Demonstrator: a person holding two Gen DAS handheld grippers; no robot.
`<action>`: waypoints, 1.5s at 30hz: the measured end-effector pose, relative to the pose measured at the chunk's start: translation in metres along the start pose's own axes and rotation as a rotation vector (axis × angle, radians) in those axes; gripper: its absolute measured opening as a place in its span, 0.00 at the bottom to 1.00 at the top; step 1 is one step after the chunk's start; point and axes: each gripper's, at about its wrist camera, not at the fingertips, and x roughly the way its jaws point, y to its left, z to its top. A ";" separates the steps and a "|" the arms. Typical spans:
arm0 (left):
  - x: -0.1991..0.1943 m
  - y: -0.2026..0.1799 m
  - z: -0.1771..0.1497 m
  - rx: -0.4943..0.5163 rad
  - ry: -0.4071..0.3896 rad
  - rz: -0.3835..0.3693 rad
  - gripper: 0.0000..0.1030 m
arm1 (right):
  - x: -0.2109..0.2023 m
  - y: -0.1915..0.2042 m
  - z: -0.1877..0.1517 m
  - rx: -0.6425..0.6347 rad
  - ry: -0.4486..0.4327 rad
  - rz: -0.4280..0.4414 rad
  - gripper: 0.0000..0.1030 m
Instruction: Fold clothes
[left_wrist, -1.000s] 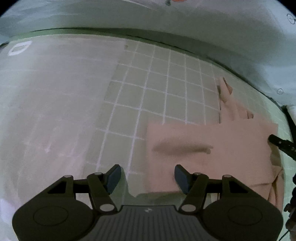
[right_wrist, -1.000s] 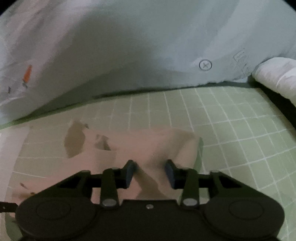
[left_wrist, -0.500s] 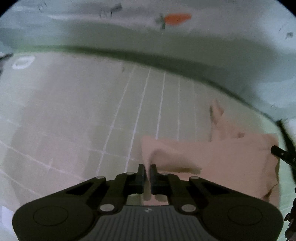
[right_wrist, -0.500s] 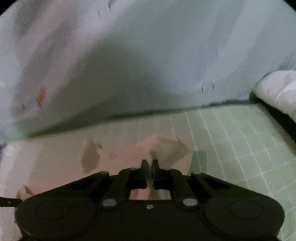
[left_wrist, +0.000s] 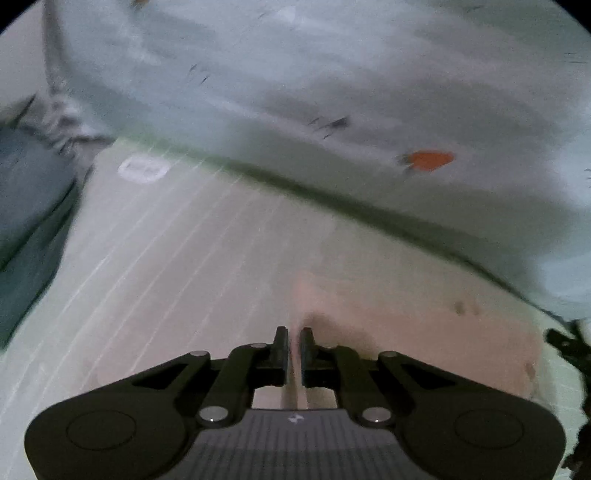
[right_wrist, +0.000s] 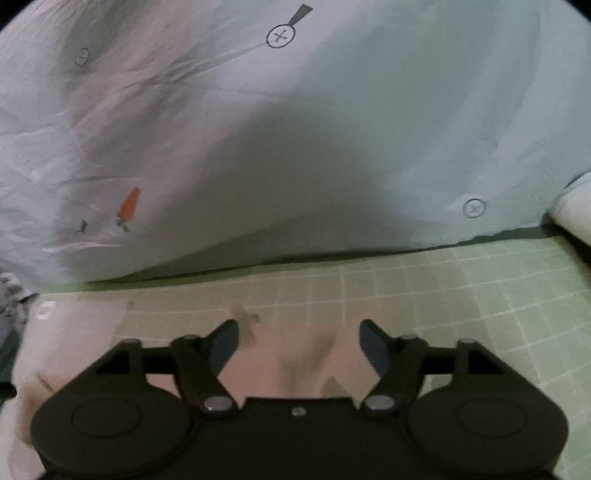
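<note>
Left gripper (left_wrist: 294, 345) apparently pinches the pink garment (left_wrist: 424, 325); right gripper (right_wrist: 298, 338) gapes wide above it.

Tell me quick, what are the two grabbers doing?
Left gripper: closed, pinching the pink cloth.
Right gripper: open, holding nothing, with the cloth below it.

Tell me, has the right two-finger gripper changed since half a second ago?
Yes. The right gripper has opened, releasing the pink cloth, which now lies lower against the green grid mat.
</note>
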 end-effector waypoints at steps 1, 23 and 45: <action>0.004 0.005 -0.001 -0.009 0.013 0.013 0.16 | -0.002 -0.001 -0.002 0.006 -0.001 -0.009 0.76; 0.059 0.023 -0.039 -0.017 0.196 0.092 0.36 | 0.059 -0.059 -0.031 0.279 0.230 0.031 0.15; 0.060 0.032 -0.036 0.035 0.228 -0.001 0.40 | -0.078 -0.018 -0.115 0.115 0.258 -0.308 0.76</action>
